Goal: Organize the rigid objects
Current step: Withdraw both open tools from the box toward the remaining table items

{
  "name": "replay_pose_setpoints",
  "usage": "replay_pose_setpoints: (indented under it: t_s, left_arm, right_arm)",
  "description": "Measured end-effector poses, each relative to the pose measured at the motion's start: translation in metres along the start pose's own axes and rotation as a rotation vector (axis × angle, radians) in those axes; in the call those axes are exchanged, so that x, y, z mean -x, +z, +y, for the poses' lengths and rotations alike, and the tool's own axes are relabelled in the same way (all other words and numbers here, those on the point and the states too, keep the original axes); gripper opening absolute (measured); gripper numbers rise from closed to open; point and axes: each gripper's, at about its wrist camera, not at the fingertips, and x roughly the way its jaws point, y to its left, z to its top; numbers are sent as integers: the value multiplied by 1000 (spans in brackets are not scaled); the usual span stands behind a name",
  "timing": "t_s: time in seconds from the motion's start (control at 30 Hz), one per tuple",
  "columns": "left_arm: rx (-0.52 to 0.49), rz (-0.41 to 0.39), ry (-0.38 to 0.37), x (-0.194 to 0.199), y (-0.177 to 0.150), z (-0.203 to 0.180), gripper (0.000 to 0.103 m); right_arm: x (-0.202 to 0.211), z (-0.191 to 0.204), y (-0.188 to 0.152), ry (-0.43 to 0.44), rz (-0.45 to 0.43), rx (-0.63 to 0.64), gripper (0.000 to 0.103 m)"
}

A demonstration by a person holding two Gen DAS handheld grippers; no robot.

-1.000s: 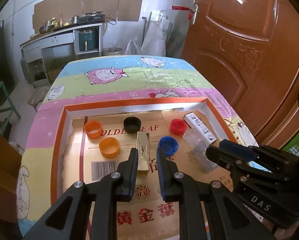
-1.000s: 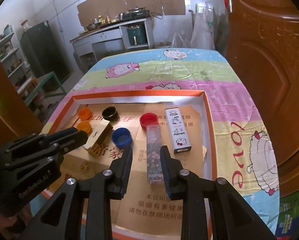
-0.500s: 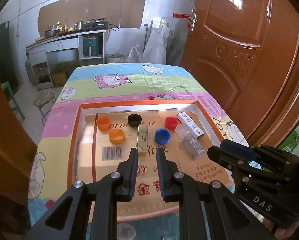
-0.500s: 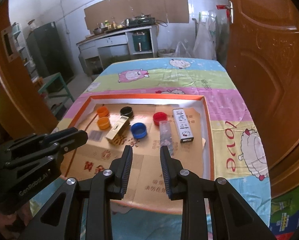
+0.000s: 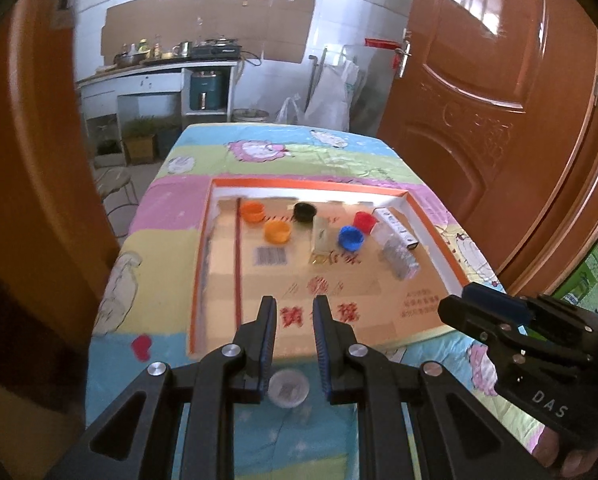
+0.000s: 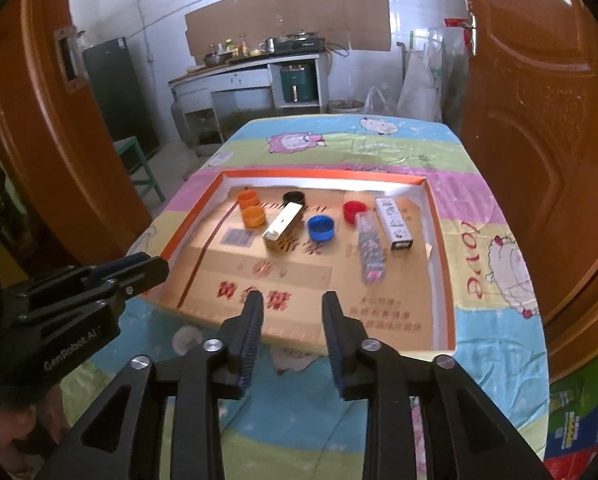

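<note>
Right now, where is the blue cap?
In the right wrist view the blue cap lies in the cardboard tray, near its middle, between the gold box on its left and the red cap up to its right.

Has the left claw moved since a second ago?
Yes. The left claw has pulled back toward the near edge of the tray; its tips were beside the gold box, now well short of it.
</note>
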Motion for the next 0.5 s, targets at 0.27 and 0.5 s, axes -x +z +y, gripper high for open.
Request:
replay_pose_setpoints:
  t_s: [0.27, 0.5]
  left_arm:
    - [42, -4, 3, 17, -25, 20, 18]
    - [68, -2, -9, 24, -43, 33, 18]
  right_arm:
    - [-2, 23, -27, 20, 48, -4, 44]
    - [-22, 36, -56, 38, 134, -52, 52]
